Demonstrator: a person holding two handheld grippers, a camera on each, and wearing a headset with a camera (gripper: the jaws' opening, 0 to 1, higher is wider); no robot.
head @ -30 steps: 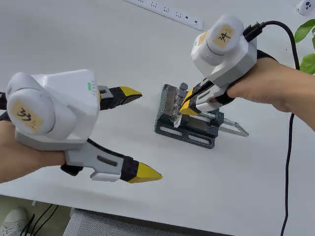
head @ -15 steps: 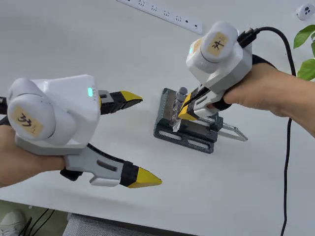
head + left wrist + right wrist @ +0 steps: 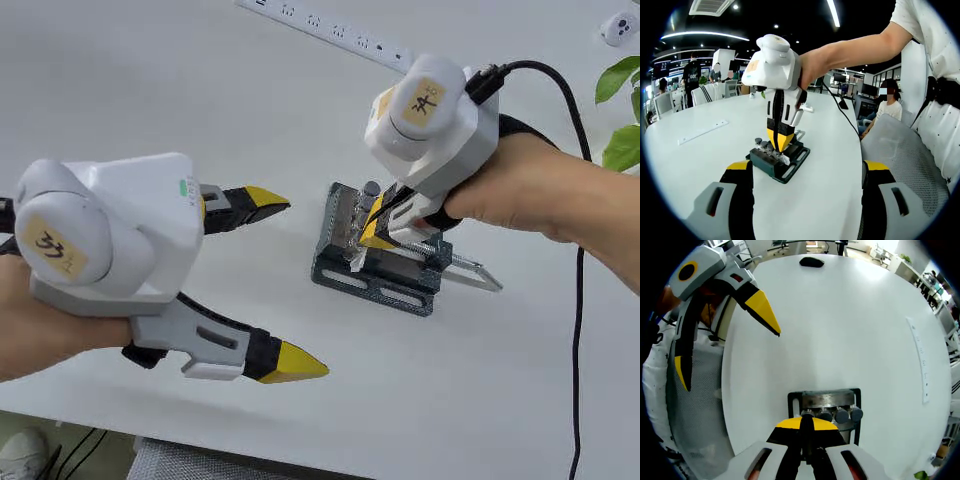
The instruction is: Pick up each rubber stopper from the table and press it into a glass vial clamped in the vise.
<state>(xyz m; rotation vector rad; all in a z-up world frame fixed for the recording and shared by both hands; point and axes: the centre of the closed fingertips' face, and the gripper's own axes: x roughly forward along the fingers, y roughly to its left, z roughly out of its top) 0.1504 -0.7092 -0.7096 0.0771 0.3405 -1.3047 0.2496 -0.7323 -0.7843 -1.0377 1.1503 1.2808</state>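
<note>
A dark metal vise (image 3: 372, 272) (image 3: 822, 399) (image 3: 780, 162) stands on the white table and clamps a row of glass vials. Grey rubber stoppers (image 3: 842, 415) (image 3: 764, 144) cap three of them. My right gripper (image 3: 368, 234) (image 3: 806, 421) (image 3: 778, 146) is shut, its yellow tips pointing down onto the end of that row; what lies under the tips is hidden. Left of the vise, above the table, my left gripper (image 3: 284, 282) (image 3: 806, 169) (image 3: 730, 360) is wide open with nothing between its jaws.
The vise's screw handle (image 3: 472, 263) sticks out to the right. A white power strip (image 3: 330, 25) (image 3: 702, 131) lies at the far edge. A black cable (image 3: 579, 300) runs down the right side, past green leaves (image 3: 622, 100).
My right gripper has shifted a little to the left along the vise, still shut. The left gripper has stayed where it was, open.
</note>
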